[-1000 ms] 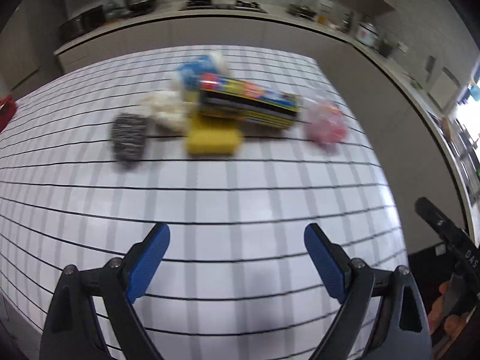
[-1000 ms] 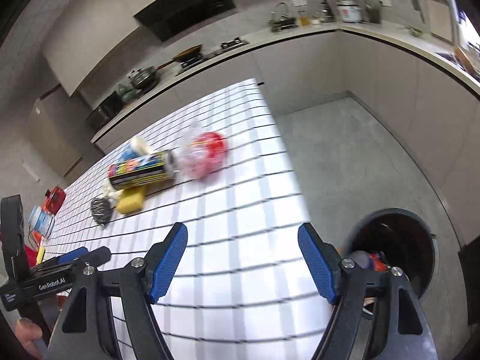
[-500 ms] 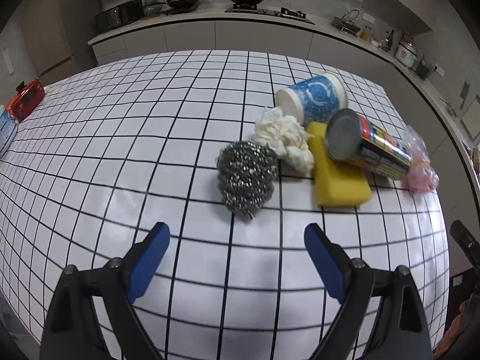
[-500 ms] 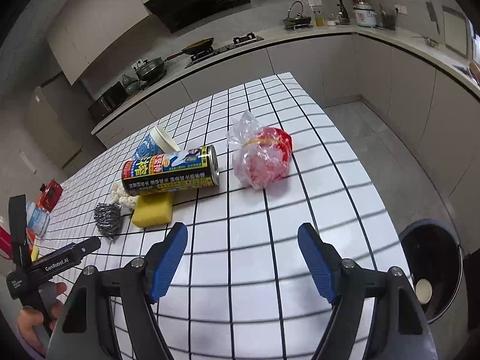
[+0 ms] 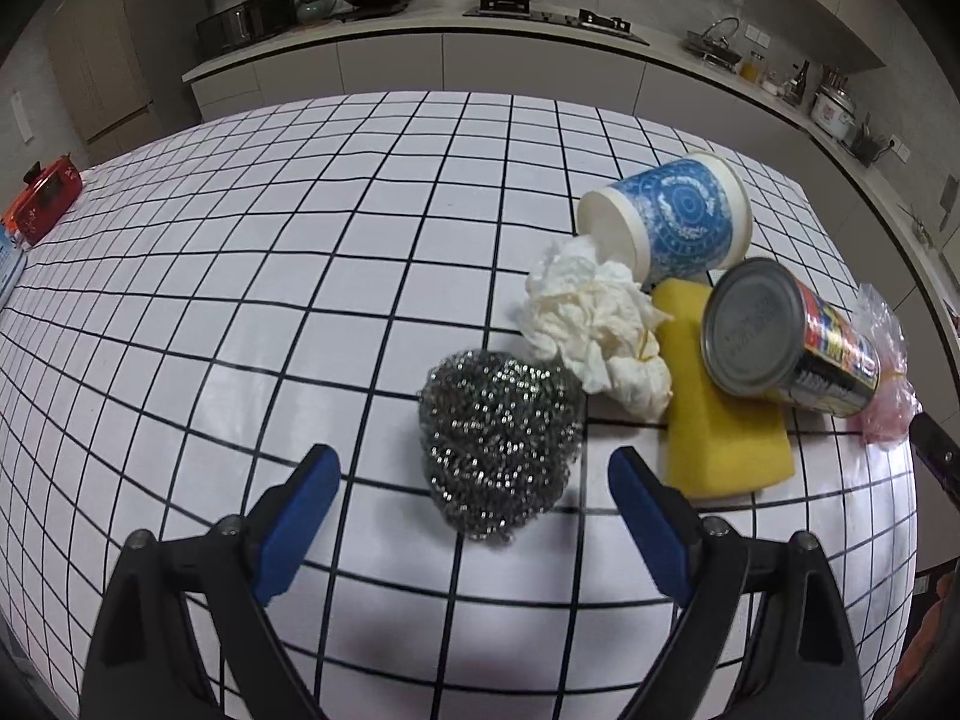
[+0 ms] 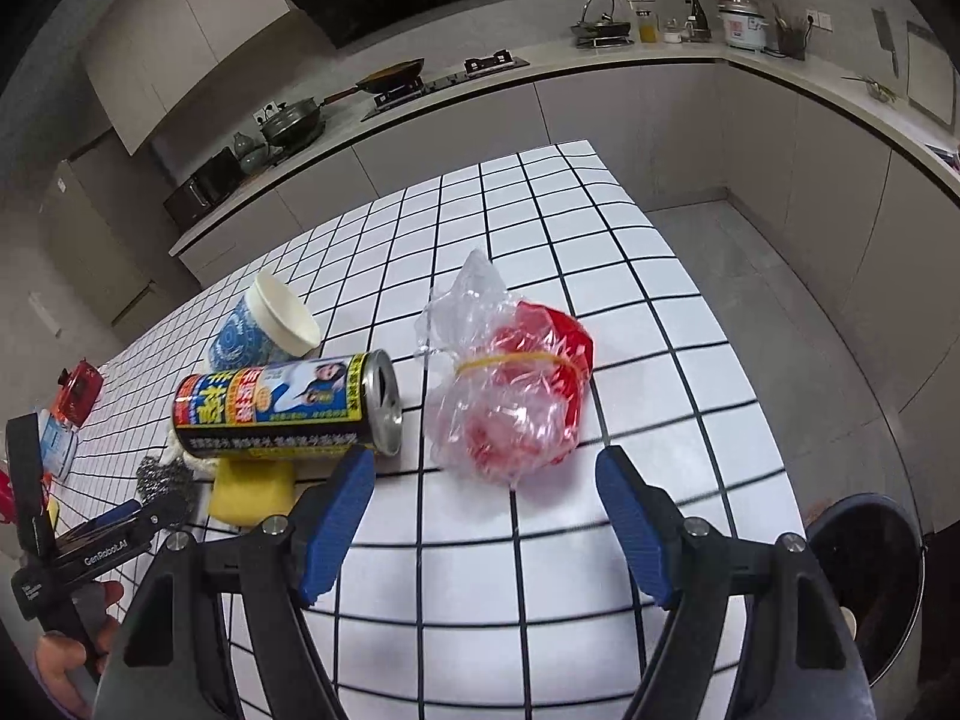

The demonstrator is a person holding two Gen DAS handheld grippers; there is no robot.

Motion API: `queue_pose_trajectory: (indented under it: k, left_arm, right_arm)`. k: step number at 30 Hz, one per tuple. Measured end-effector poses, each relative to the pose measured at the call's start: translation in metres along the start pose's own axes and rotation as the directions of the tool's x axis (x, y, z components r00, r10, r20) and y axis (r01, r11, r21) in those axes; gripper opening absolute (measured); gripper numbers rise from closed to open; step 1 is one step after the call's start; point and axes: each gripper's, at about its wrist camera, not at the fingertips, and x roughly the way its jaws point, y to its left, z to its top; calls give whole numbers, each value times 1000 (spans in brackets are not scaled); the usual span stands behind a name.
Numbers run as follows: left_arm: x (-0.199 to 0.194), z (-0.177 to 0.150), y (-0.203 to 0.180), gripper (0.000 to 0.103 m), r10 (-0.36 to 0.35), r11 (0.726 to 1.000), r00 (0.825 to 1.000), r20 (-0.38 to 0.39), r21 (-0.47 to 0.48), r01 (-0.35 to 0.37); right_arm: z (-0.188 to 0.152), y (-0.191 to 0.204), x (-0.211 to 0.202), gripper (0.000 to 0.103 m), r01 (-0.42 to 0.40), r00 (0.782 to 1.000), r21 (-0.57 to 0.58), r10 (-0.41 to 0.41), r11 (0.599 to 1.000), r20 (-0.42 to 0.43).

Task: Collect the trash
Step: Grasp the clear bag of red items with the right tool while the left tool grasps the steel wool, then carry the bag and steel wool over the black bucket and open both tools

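Observation:
Trash lies in a cluster on the white tiled table (image 5: 240, 300). A steel wool ball (image 5: 501, 441) sits just ahead of my open left gripper (image 5: 474, 474), between the line of its fingers but untouched. Behind it lie a crumpled tissue (image 5: 597, 324), a yellow sponge (image 5: 720, 432), a tipped blue paper cup (image 5: 678, 219) and a colourful can (image 5: 786, 342) on its side. In the right wrist view, a clear plastic bag with red contents (image 6: 510, 384) lies just ahead of my open right gripper (image 6: 485, 474). The can (image 6: 282, 408) and cup (image 6: 264, 324) lie to its left.
A black bin (image 6: 864, 576) stands on the floor beside the table's right edge. A red box (image 5: 45, 198) sits at the table's far left. A hand (image 6: 72, 642) holds the left gripper's handle at the lower left of the right wrist view. Kitchen counters run behind.
Both grippers have swung from the table's right end toward the trash pile and come closer. The steel wool and the plastic bag now sit right ahead of the fingers. Both jaws kept their width.

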Motion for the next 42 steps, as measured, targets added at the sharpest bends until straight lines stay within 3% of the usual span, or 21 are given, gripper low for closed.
queue_pose_trajectory:
  k: [5, 10, 20, 21, 22, 26, 42]
  left_arm:
    - [5, 0, 2, 77, -18, 1000, 1000, 4, 9, 18]
    - [13, 1, 6, 51, -43, 999, 999, -14, -4, 43]
    - [9, -2, 15, 47, -50, 999, 999, 11, -4, 50]
    - [8, -2, 15, 47, -50, 999, 999, 10, -5, 50]
    - [8, -1, 15, 47, -50, 999, 999, 9, -6, 50]
    - [9, 0, 12, 46, -52, 999, 999, 6, -7, 52]
    - [-32, -12, 15, 45, -112, 994, 991, 67, -1, 112]
  right_arm:
    - [8, -5, 14, 78, 16, 1000, 0, -16, 1000, -14]
    - [13, -10, 26, 78, 21, 999, 3, -21, 1000, -32]
    - [22, -13, 48, 77, 14, 999, -5, -14, 1000, -52]
    - [22, -13, 49, 68, 10, 999, -5, -10, 1000, -48]
    - [22, -12, 50, 65, 5, 999, -10, -5, 1000, -47]
    - [19, -7, 48, 65, 12, 999, -40, -13, 999, -34]
    - [-1, -6, -2, 65, 12, 1000, -12, -12, 1000, 26]
